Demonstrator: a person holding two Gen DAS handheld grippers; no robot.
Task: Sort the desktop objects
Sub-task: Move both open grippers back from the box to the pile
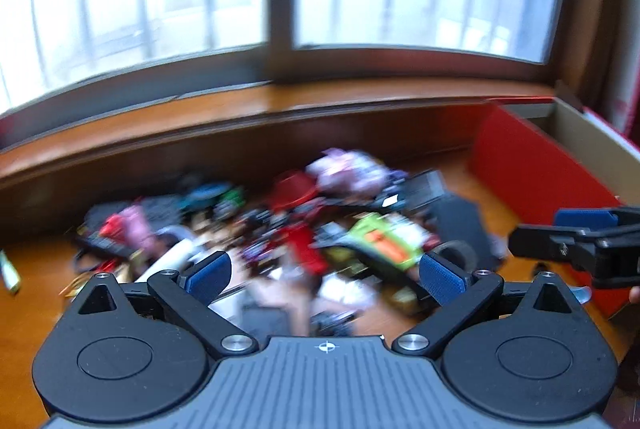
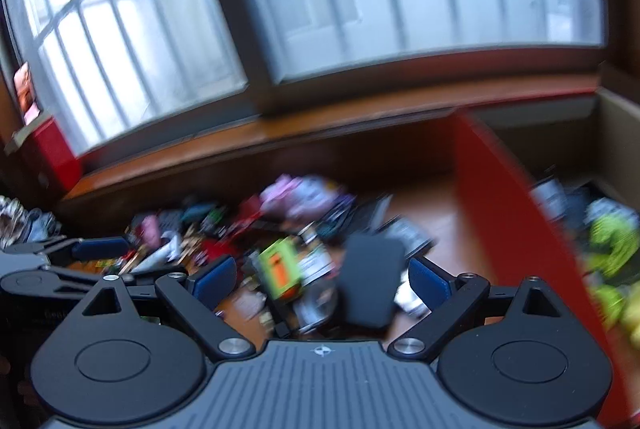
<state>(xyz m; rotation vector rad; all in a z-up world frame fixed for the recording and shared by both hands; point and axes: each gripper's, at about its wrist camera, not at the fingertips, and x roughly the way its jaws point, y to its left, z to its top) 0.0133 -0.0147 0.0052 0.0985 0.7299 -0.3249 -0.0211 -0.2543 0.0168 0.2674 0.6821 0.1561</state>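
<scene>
Both claws hover over the wooden bench [image 1: 36, 313] with jaws spread wide and nothing between them: the left claw [image 1: 324, 275] faces the jumbled heap of small colourful objects [image 1: 280, 237], and the right claw [image 2: 320, 279] looks across the same heap toward the tall red-sided cardboard box [image 2: 516, 229] at its 3 o'clock.

The main risk, as I judge it, is a poor pick. The heap is tightly tangled, so closing on one item could drag its neighbours along or scatter them toward the bench edge. Both views are smeared by motion, which makes a clean approach harder to line up. The two claws also sit near each other, the right one showing at 3 o'clock in the left view, so they could collide.

The heap lies at centre, near 12 o'clock of both claws. A lime-green and orange packet [image 2: 280, 267] and a flat dark grey rounded slab [image 2: 370, 279] stand out; most other pieces are too blurred to name. The box already holds some yellow-green items [image 2: 612, 249].
</scene>
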